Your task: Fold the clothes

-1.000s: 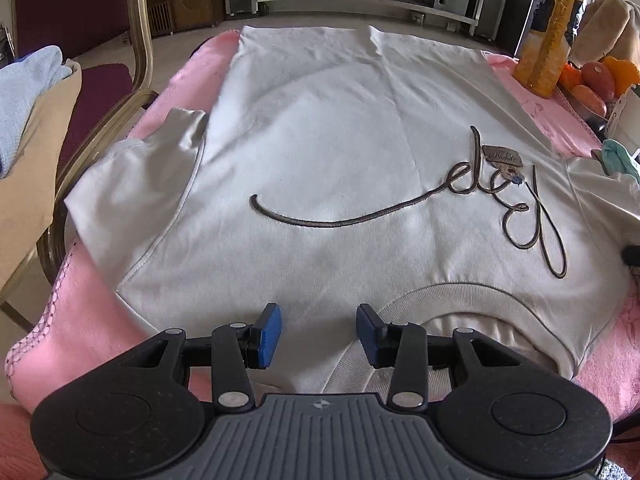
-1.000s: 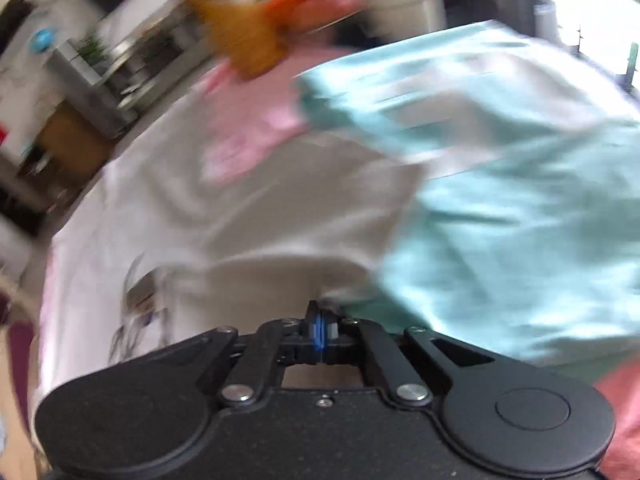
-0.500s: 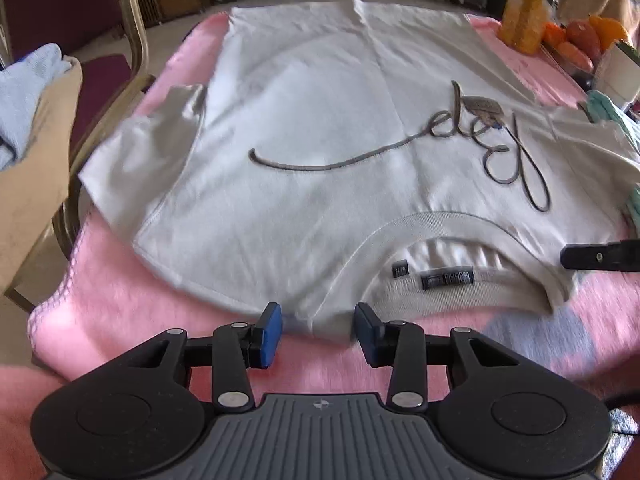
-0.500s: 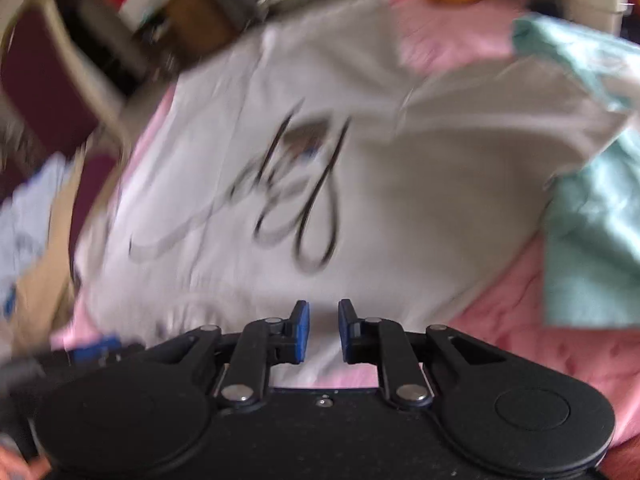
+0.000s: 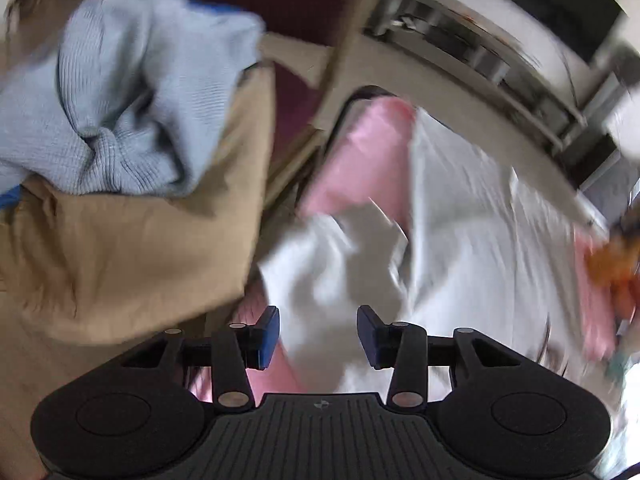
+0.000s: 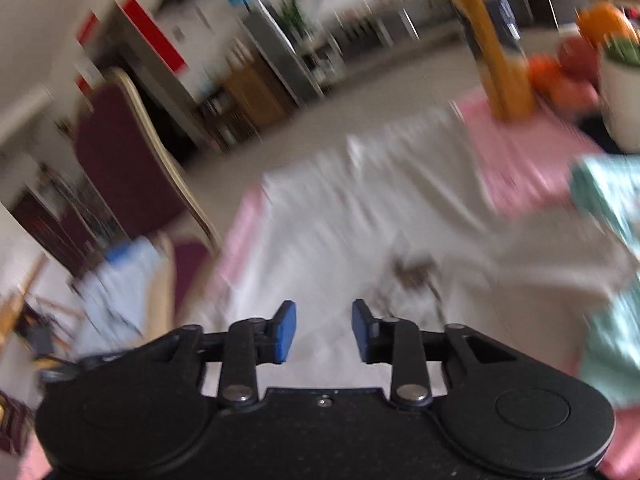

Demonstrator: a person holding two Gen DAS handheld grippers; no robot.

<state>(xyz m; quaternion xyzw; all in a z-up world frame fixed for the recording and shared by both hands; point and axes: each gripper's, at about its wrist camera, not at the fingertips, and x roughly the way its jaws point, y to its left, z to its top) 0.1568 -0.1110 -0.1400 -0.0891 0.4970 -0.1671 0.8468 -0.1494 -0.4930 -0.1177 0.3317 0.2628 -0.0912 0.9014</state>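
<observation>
Presently: pale T-shirt (image 5: 472,240) spread flat on pink cloth (image 5: 360,152), both views blurred.
Left gripper (image 5: 318,332), fingers apart, nothing held, over the shirt's sleeve (image 5: 332,256). Right gripper (image 6: 324,330), fingers apart, nothing held, above the shirt body. Beside: tan and blue garments (image 5: 132,152) piled on chair; teal garment (image 6: 616,208) by the shirt's right edge.

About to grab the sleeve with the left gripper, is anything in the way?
Nothing visible. The left gripper is open, with the shirt's sleeve just ahead of it on the pink cover.
</observation>
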